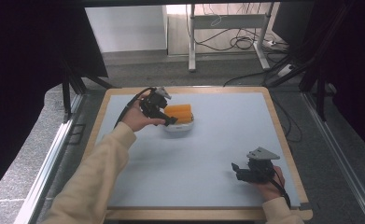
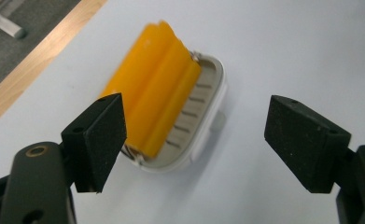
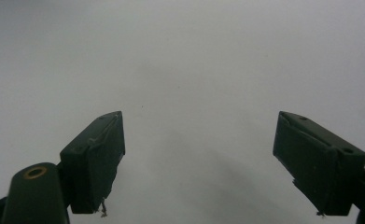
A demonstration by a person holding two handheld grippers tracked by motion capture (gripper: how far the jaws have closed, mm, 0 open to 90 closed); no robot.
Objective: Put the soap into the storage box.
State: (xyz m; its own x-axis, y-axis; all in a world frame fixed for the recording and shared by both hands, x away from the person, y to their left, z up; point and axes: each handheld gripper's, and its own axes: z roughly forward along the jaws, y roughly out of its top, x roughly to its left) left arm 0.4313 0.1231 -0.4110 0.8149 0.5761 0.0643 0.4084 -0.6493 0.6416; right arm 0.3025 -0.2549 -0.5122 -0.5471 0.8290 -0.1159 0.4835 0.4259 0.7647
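Risk of knocking the sponge out of its dish

Trouble here comes from your left gripper (image 1: 164, 112), which hangs right beside the orange sponge (image 1: 178, 113) and the white dish (image 1: 179, 127) it lies in. The sponge sits lengthwise in the dish, overhanging one end a little, on the far left part of the bench (image 1: 208, 154). In the left gripper view one black jaw overlaps the near corner of the sponge (image 2: 154, 105); whether it touches I cannot tell. If you swing that hand sideways or dip it, the jaw may catch the sponge or the rim of the dish (image 2: 208, 126) and tip or slide the light dish across the smooth mat.

Your left jaws are spread wide, with nothing pinched between them.

Your right gripper (image 1: 238, 170) rests near the bench's front right corner, well apart from the dish. Its jaws are likewise spread wide over bare mat, holding nothing.
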